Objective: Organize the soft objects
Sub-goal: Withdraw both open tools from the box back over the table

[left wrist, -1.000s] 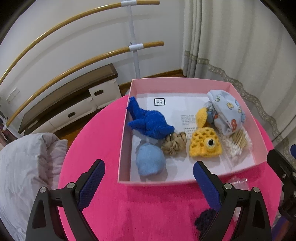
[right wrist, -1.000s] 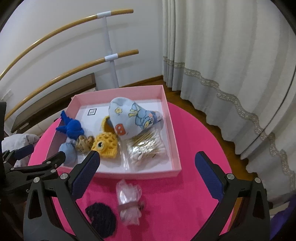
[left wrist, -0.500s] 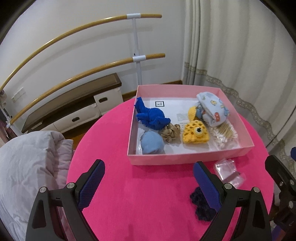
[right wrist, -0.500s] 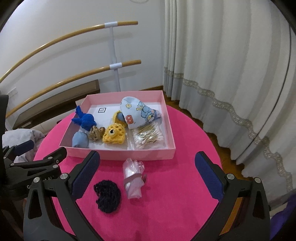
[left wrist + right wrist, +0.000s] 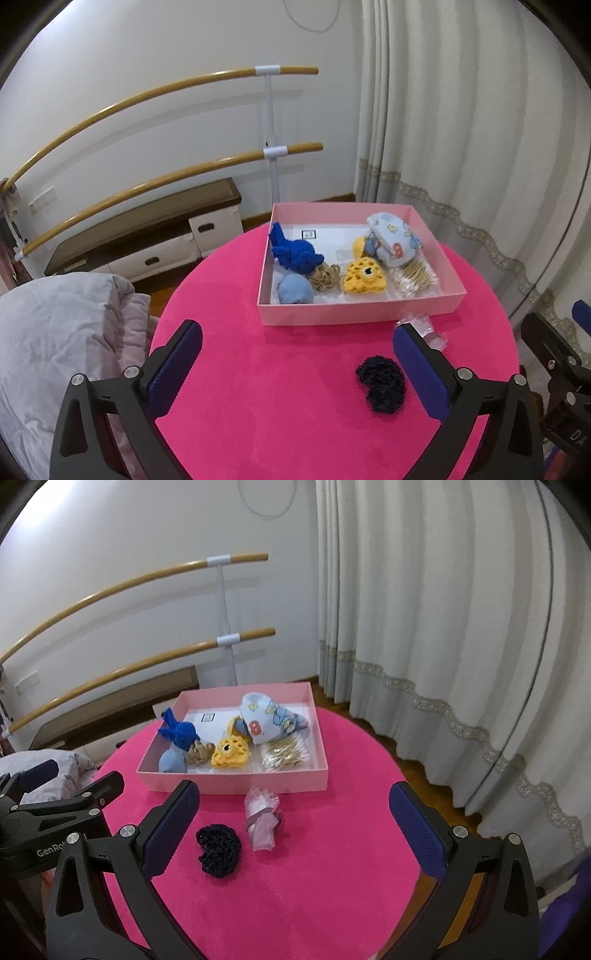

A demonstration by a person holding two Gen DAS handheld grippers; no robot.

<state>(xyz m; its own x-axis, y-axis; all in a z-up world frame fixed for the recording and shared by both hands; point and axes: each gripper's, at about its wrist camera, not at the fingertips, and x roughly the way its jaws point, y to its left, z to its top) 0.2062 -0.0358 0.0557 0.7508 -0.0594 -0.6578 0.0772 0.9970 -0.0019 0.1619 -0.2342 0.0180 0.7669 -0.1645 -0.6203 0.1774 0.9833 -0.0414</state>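
Note:
A pink box stands on the round pink table. It holds a dark blue knit toy, a light blue pouch, a tan scrunchie, a yellow crochet piece, a printed baby cloth and cotton swabs. A dark knit piece and a clear plastic packet lie on the table in front of the box. My left gripper and right gripper are both open and empty, held above the near table.
A grey quilt lies left of the table. Wooden ballet bars and a low cabinet stand behind. White curtains hang at the right. The left gripper's body shows at the right view's left edge.
Both grippers have pulled back and up from the box. The dark knit piece and plastic packet now show fully in front of the box.

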